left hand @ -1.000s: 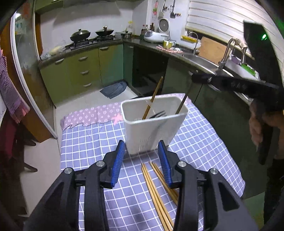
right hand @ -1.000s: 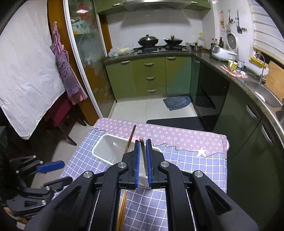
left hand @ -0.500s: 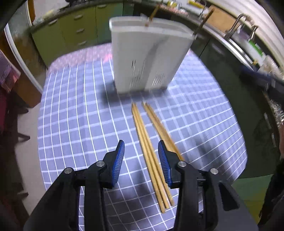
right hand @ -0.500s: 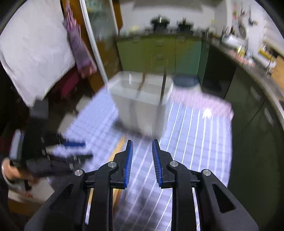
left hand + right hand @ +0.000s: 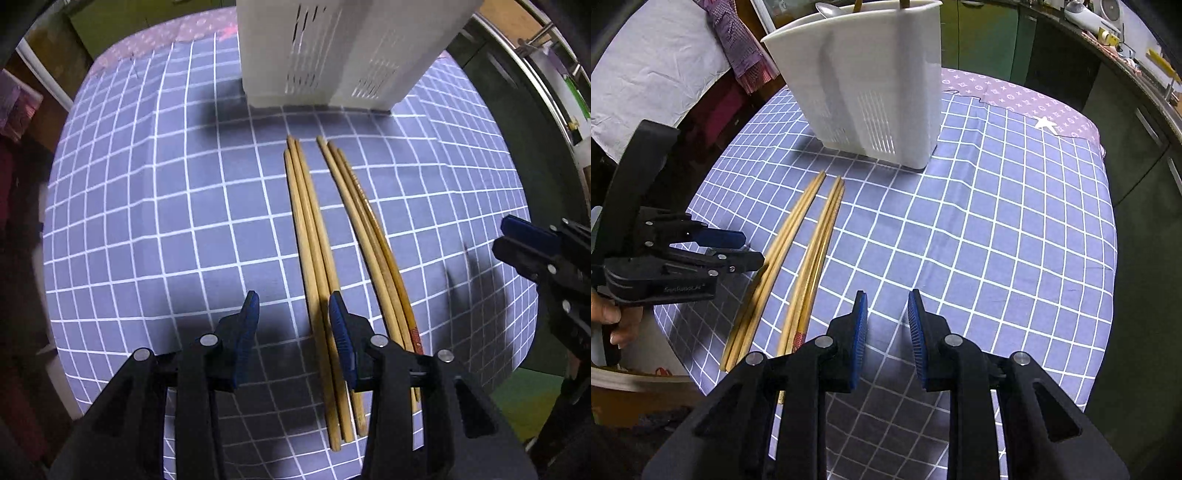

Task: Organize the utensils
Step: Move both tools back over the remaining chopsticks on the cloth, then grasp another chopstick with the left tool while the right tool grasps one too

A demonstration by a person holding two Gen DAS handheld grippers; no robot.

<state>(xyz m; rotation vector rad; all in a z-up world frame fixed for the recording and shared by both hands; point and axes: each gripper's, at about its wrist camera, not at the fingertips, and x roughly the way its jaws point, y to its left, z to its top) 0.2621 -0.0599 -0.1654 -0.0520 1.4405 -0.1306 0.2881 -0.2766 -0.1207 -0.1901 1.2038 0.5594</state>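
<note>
Left wrist: chopsticks (image 5: 314,240) under right finger (image 5: 341,332)

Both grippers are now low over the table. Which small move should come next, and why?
Probably shift the left gripper slightly right and lower it, so its fingers straddle the left bundle of chopsticks. It is open, and one finger sits over that bundle. Several chopsticks lie on the checked cloth, outside the white holder.

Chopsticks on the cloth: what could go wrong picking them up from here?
1. The chopsticks lie in two tight bundles, so the open left gripper may grab several, or one may roll away.
2. The right gripper, empty and open, hangs close by; both going for the same bundle could clash.
3. Fingers might snag the tablecloth.
</note>
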